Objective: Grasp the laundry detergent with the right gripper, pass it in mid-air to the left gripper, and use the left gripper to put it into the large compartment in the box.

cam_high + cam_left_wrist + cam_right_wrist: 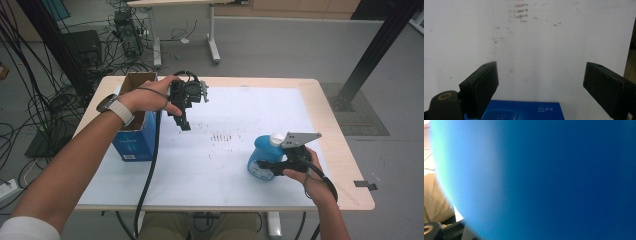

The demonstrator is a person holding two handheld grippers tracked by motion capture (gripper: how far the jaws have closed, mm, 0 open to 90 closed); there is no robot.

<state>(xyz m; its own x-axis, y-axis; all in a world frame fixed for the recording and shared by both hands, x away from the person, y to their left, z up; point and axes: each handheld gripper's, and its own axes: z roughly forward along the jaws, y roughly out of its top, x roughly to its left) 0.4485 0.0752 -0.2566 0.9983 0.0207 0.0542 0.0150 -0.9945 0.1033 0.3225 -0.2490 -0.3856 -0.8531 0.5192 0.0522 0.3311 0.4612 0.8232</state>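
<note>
A blue bottle (261, 150) with a white cap (276, 139) stands on the white table sheet (210, 170) at the right. My right gripper (266, 168) reaches in from the right with its black jaws on either side of the bottle's lower body, shut on it. Seen from the right gripper view, the bottle (564, 180) is a blurred blue wall pressed close to the lens. My left gripper (184, 125) hangs above the table's left half, pointing down, open. Its two jaws stand far apart in the left gripper view, and the left gripper (541, 75) has nothing between them.
An open blue carton (134, 141) with brown flaps stands at the table's left edge, just under my left hand; its top (524, 110) shows below the left jaws. Rows of small brown marks (222, 136) stain the sheet's middle. Cables and table legs lie on the floor behind.
</note>
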